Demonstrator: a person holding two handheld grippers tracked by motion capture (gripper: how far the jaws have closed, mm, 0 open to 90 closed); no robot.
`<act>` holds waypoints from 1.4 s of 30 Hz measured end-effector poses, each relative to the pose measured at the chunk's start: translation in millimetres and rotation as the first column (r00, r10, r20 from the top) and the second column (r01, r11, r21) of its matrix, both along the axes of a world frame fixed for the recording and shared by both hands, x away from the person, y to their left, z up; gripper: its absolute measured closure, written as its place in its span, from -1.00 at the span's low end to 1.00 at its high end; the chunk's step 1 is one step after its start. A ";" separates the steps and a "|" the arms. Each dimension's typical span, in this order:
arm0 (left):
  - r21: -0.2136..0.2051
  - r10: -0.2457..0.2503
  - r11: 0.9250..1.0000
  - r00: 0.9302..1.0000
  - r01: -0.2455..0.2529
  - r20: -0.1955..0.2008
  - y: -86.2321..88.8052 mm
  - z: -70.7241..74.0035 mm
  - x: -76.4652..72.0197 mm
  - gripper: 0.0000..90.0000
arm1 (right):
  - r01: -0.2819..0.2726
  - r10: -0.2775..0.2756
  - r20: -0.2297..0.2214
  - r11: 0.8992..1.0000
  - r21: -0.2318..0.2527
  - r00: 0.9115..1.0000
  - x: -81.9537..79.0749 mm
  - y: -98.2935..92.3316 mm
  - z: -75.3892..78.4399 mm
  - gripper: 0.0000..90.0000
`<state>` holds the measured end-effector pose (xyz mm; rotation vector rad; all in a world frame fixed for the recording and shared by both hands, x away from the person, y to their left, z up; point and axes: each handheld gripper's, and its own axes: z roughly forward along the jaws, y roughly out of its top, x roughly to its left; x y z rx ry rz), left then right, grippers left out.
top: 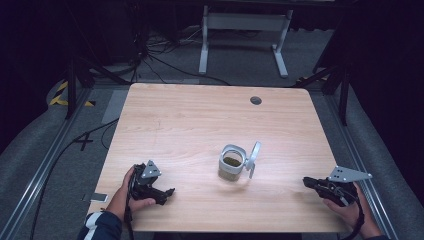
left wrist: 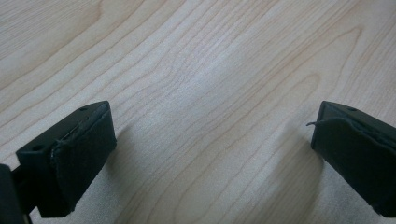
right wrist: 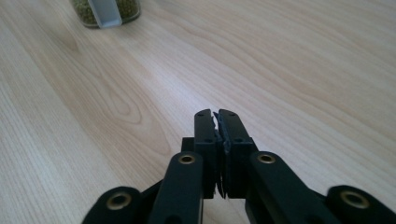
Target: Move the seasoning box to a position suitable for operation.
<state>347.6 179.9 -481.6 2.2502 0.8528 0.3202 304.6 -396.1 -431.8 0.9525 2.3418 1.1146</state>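
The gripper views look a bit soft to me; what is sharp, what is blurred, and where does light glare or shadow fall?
Left gripper view: wood grain sharp, a pale sheen mid-table, the near pads soft, each casting a shadow. Right gripper view: the shut right gripper fairly crisp, the jar at the top edge blurred. High view: table evenly lit, surroundings dark.

Pale wood-grain table (top: 190,120), black grippers, jar (top: 231,163) of seemingly olive-green contents, navy white-striped sleeve (top: 97,225)

My left gripper (top: 167,192): black, grey three-cornered plate, padded jaws; dark sleeve (top: 100,226) with white stripes. My right gripper (top: 307,182): black, grey plate, brass rivets (right wrist: 187,159)
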 end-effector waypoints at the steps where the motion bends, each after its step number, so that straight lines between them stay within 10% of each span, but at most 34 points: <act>1: 0.000 0.000 1.000 1.000 0.000 0.000 0.0 0.0 0.0 -1.00 | 0.002 -0.002 0.004 1.000 -0.001 1.000 0.3 0.2 2.3 0.97; 18: -0.001 0.001 1.000 1.000 -0.001 0.000 -0.1 0.0 -0.1 -1.00 | -0.054 0.054 0.073 0.999 -0.002 0.996 13.2 38.8 38.6 0.98; 42: -0.003 -0.002 1.000 1.000 0.002 0.001 0.0 -0.3 0.2 -1.00 | -0.205 0.201 0.166 0.979 0.008 0.966 31.3 127.1 74.9 0.98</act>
